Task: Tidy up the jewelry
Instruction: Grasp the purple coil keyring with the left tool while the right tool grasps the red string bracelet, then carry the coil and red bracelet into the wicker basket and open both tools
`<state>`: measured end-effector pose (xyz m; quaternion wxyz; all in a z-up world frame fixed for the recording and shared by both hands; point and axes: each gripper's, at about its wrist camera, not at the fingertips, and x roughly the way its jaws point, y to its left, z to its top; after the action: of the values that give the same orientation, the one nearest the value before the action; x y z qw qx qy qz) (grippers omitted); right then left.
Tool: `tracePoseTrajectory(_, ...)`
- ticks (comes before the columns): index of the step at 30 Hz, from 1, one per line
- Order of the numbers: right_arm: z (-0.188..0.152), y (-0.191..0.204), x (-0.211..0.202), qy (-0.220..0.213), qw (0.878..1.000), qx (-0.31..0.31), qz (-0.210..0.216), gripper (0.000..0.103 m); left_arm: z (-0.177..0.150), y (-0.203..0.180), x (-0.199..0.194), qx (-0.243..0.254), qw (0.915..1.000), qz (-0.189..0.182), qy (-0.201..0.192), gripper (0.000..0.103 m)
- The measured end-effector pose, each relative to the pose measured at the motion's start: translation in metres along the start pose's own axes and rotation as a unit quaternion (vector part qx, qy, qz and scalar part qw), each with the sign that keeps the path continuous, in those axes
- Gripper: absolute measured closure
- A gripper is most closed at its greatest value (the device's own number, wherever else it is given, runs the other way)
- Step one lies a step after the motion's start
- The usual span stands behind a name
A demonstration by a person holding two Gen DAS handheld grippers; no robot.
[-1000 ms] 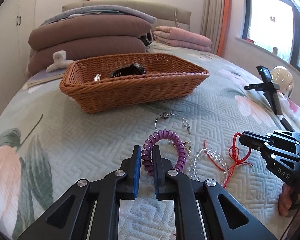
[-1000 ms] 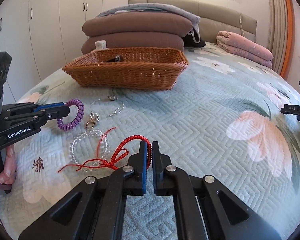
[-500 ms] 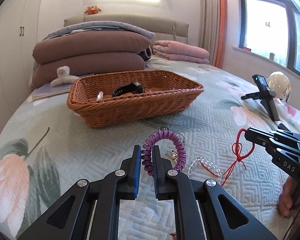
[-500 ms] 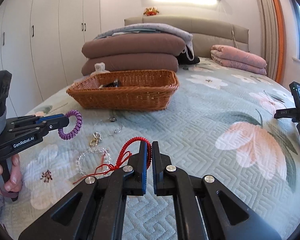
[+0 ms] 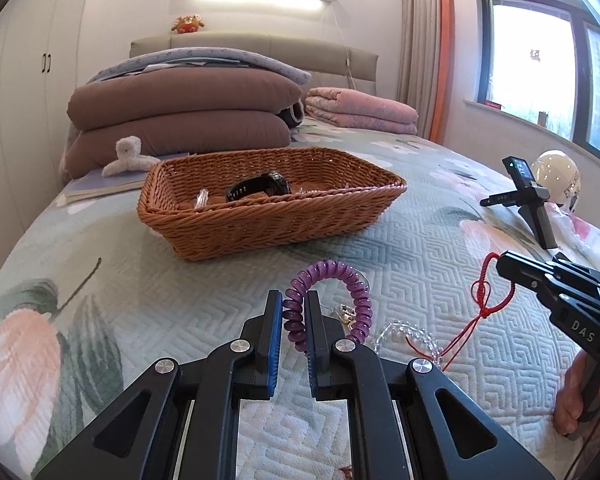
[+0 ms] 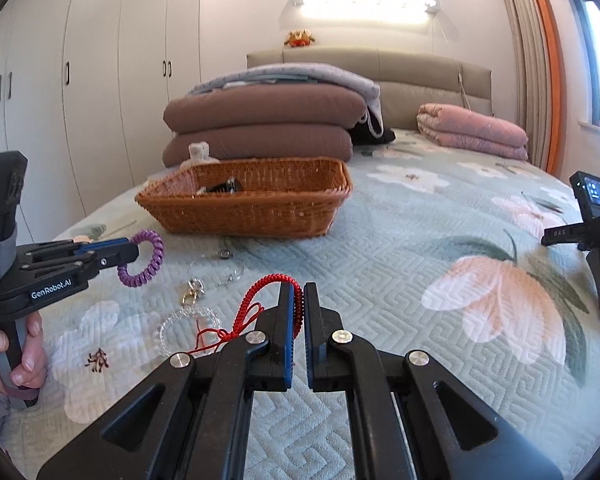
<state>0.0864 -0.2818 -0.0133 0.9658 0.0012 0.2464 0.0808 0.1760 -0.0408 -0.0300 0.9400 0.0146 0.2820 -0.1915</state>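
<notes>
My left gripper (image 5: 292, 304) is shut on a purple coil bracelet (image 5: 352, 284), lifted off the bedspread; the same gripper (image 6: 134, 254) and the purple coil bracelet (image 6: 142, 258) show at the left of the right wrist view. My right gripper (image 6: 298, 294) is shut on a red cord bracelet (image 6: 256, 300), whose tail trails to the bed; the left wrist view has this gripper (image 5: 500, 264) with the red cord bracelet (image 5: 488, 296) hanging from it. A clear bead bracelet (image 6: 188, 330), a gold clasp (image 6: 192, 294) and a thin silver bangle (image 6: 224, 266) lie on the bed. Behind stands a wicker basket (image 5: 268, 220) holding a black watch (image 5: 260, 188).
Folded brown quilts (image 5: 180, 120) and a pink blanket (image 5: 360, 114) are stacked behind the basket. A spare gripper on a stand (image 5: 528, 204) and a white helmet (image 5: 558, 178) sit at the right. A white hair claw (image 5: 130, 158) lies left of the basket. Wardrobes (image 6: 100, 80) line the left wall.
Both grippers have tilted up, so more of the room shows. The purple coil and the red cord have risen off the bedspread; the red cord's tail pulled away from the bead bracelet.
</notes>
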Motion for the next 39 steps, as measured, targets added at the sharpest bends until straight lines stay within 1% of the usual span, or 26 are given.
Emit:
tracePoseTrajectory(3,0.001,-0.002,-0.005,-0.011,1.000,0.005,-0.005,0.098,0.000,0.001,-0.002,-0.003,1.0000,0.001,-0.005,0.092)
tracePoseTrajectory(7,0.005,-0.001,-0.013,-0.027,1.000,0.005,-0.008,0.098,0.005,0.004,-0.014,-0.012,0.9996,0.001,-0.027,0.092)
tracePoseTrajectory(10,0.015,-0.003,-0.022,-0.037,0.999,0.015,0.005,0.098,0.016,0.006,-0.029,-0.022,0.9988,0.002,-0.043,0.092)
tracePoseTrajectory(13,0.035,-0.007,-0.027,-0.035,0.997,0.055,0.033,0.098,0.035,0.007,-0.048,-0.032,0.9975,-0.005,-0.063,0.092)
tracePoseTrajectory(18,0.083,-0.002,-0.020,-0.058,0.994,0.072,0.058,0.098,0.081,0.008,-0.054,-0.023,0.9957,-0.002,-0.089,0.092)
tracePoseTrajectory(20,0.105,0.000,-0.007,-0.069,0.992,0.080,0.067,0.098,0.097,0.013,-0.046,-0.028,0.9946,-0.001,-0.100,0.093)
tracePoseTrajectory(21,0.112,0.000,-0.001,-0.073,0.992,0.080,0.066,0.098,0.105,0.018,-0.039,-0.036,0.9941,-0.005,-0.103,0.093)
tracePoseTrajectory(24,0.133,0.000,0.032,-0.086,0.991,0.083,0.056,0.098,0.120,0.034,-0.015,-0.060,0.9918,0.010,-0.113,0.093)
tracePoseTrajectory(27,0.144,-0.001,0.070,-0.077,0.992,0.085,0.044,0.098,0.126,0.054,0.017,-0.084,0.9904,0.023,-0.107,0.093)
tracePoseTrajectory(30,0.143,-0.005,0.111,-0.052,0.994,0.087,0.031,0.098,0.118,0.070,0.045,-0.106,0.9903,0.019,-0.088,0.093)
tracePoseTrajectory(33,0.131,-0.013,0.144,-0.020,0.994,0.105,0.033,0.098,0.107,0.080,0.062,-0.117,0.9902,0.020,-0.073,0.093)
tracePoseTrajectory(35,0.125,-0.018,0.157,-0.006,0.994,0.109,0.031,0.098,0.102,0.086,0.074,-0.123,0.9903,0.024,-0.059,0.093)
tracePoseTrajectory(37,0.123,-0.022,0.168,0.009,0.994,0.109,0.021,0.098,0.098,0.092,0.084,-0.134,0.9898,0.017,-0.046,0.093)
tracePoseTrajectory(39,0.122,-0.027,0.175,0.015,0.993,0.114,0.012,0.098,0.096,0.092,0.090,-0.130,0.9906,0.021,-0.038,0.093)
